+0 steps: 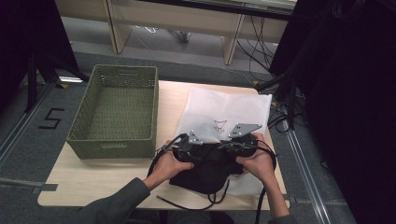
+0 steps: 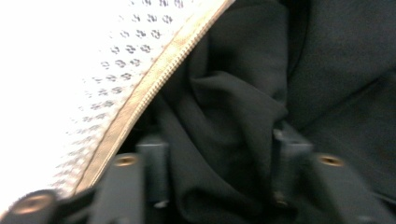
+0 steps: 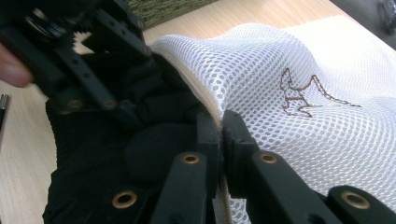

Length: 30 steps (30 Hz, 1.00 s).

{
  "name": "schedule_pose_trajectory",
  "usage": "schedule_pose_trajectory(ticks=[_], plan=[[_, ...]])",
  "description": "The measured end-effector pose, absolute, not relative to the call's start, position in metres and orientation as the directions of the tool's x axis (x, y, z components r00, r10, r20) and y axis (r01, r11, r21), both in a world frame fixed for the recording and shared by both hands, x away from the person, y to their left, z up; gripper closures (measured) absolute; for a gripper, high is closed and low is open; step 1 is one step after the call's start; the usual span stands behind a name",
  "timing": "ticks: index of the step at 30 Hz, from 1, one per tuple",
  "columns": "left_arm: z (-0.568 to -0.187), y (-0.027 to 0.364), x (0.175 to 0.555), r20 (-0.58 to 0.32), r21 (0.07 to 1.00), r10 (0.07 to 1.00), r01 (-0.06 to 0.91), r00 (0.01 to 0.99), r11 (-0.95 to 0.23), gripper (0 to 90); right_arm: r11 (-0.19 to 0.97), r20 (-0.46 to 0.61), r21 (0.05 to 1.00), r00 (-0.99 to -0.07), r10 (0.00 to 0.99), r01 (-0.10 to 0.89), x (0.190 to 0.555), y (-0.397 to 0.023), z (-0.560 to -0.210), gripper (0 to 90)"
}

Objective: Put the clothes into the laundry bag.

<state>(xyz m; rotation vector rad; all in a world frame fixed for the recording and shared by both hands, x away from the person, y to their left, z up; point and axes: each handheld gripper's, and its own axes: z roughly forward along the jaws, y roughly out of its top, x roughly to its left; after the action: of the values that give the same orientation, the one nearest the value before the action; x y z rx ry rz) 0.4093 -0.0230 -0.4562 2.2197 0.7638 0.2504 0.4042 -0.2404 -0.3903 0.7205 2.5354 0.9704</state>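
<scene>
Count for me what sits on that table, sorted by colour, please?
White: 1, the mesh laundry bag
Black: 1, the garment at the bag's zip opening
Green: 1, the woven basket
Total: 3

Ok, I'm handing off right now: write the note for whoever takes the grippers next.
Right gripper: shut on the zipper edge of the mesh bag, holding the mouth up.
Left gripper: jaws apart around a fold of the black garment at the bag mouth; not pinching it.
Garment: bunched at the bag's near edge on the table, mostly still outside.
Basket: empty, left of the bag.
Done: mouth lifted.
Left: probably push the garment in, then close the zipper.
</scene>
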Motion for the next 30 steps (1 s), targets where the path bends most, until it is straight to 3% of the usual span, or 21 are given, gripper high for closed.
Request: schedule_pose_trajectory(ticks=[2, 8, 15, 21, 23, 26, 28, 30], plan=[[-0.446, -0.017, 0.402, -0.070, 0.732, 0.578, 0.436, 0.813, -0.524, 34.5, 0.643, -0.132, 0.694, -0.819, 0.558, 0.325, 0.405, -0.242, -0.389, 87.5], [-0.437, -0.002, 0.372, -0.050, 0.713, 0.525, 0.399, 0.849, -0.576, 25.6, 0.639, -0.126, 0.693, -0.818, 0.561, 0.332, 0.405, -0.241, -0.389, 87.5], [-0.450, -0.015, 0.344, -0.058, 0.689, 0.438, 0.353, 0.897, -0.633, 28.2, 0.636, -0.127, 0.697, -0.816, 0.564, 0.331, 0.405, -0.242, -0.388, 87.5], [-0.475, -0.032, 0.347, -0.042, 0.680, 0.423, 0.336, 0.905, -0.652, 27.3, 0.638, -0.125, 0.696, -0.818, 0.561, 0.331, 0.405, -0.243, -0.389, 87.4], [-0.484, -0.037, 0.354, -0.035, 0.679, 0.439, 0.344, 0.898, -0.649, 33.1, 0.635, -0.123, 0.696, -0.816, 0.564, 0.334, 0.404, -0.243, -0.389, 87.4], [-0.484, -0.039, 0.361, -0.007, 0.691, 0.447, 0.327, 0.895, -0.644, 65.3, 0.638, -0.126, 0.696, -0.820, 0.559, 0.328, 0.404, -0.243, -0.388, 87.4], [-0.482, -0.039, 0.366, -0.009, 0.705, 0.463, 0.334, 0.886, -0.626, 80.6, 0.641, -0.128, 0.695, -0.822, 0.555, 0.325, 0.404, -0.242, -0.388, 87.4], [-0.481, -0.042, 0.374, -0.007, 0.701, 0.462, 0.334, 0.887, -0.630, 84.1, 0.641, -0.127, 0.696, -0.823, 0.554, 0.325, 0.404, -0.242, -0.388, 87.5]])
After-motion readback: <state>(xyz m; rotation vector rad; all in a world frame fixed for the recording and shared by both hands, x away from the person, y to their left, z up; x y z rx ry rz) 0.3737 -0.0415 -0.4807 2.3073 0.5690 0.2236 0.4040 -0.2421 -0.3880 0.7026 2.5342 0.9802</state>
